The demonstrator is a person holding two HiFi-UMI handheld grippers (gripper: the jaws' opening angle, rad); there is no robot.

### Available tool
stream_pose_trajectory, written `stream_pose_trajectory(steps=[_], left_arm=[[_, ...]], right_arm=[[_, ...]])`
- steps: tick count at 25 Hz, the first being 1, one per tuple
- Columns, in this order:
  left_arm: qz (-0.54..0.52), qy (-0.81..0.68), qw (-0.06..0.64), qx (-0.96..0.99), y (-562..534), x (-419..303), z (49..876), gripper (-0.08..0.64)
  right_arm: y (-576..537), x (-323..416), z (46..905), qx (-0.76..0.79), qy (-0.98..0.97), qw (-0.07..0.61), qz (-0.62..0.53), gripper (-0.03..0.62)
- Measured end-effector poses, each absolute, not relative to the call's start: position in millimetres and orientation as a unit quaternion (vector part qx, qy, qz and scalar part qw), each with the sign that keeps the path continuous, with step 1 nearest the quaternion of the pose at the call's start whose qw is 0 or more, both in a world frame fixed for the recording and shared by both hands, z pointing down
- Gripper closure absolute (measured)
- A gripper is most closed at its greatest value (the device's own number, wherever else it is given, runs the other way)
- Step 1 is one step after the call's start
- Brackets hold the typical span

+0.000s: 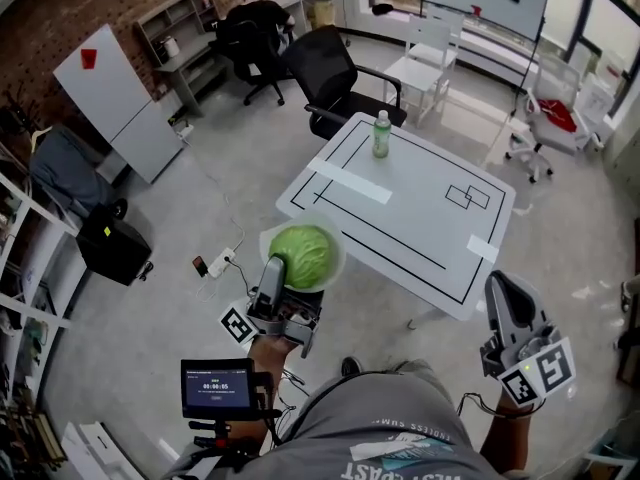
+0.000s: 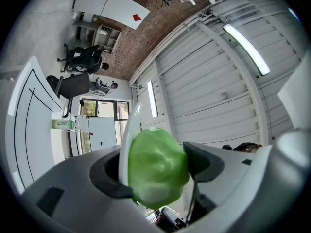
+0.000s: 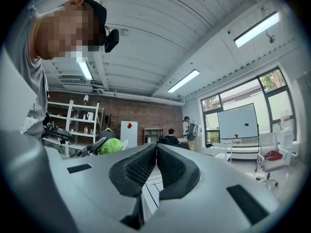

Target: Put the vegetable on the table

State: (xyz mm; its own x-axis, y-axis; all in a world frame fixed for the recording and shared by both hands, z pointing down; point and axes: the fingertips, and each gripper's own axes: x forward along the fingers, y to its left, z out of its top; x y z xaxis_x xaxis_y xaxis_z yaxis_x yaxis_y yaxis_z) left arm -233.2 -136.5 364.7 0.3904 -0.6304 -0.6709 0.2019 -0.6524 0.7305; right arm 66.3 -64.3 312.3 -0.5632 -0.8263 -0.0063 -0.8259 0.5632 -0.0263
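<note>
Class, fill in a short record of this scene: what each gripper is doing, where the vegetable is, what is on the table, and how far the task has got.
Left gripper: closed on a green cabbage, with a white dish between the cabbage and one jaw
Right gripper: jaws together, nothing held
Vegetable position: held in the air, by the near edge of the table in the head view
Table: white with black lines and tape strips; a green bottle stands upright near its far edge
Task status: cabbage not yet set down

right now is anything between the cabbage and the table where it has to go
Nothing visible. The cabbage, in the left gripper's jaws, hangs just short of the bare near side of the table. A green bottle stands on it at the far edge.
</note>
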Motion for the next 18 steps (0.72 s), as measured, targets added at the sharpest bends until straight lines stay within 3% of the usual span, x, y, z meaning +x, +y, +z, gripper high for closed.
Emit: stream_pose_trajectory(steps=[10,18], left_arm=[[-0.537,-0.187,0.403,0.717,-184,-235,381,0.235],[-0.528,-0.203,0.402,0.72,-236,-203,391,0.235]], right_arm=[[-118,72,318,-0.451,0.892,0.001,-0.029,0.584],[-164,120,322,-0.449,0.893,0.011,-0.022,0.584]])
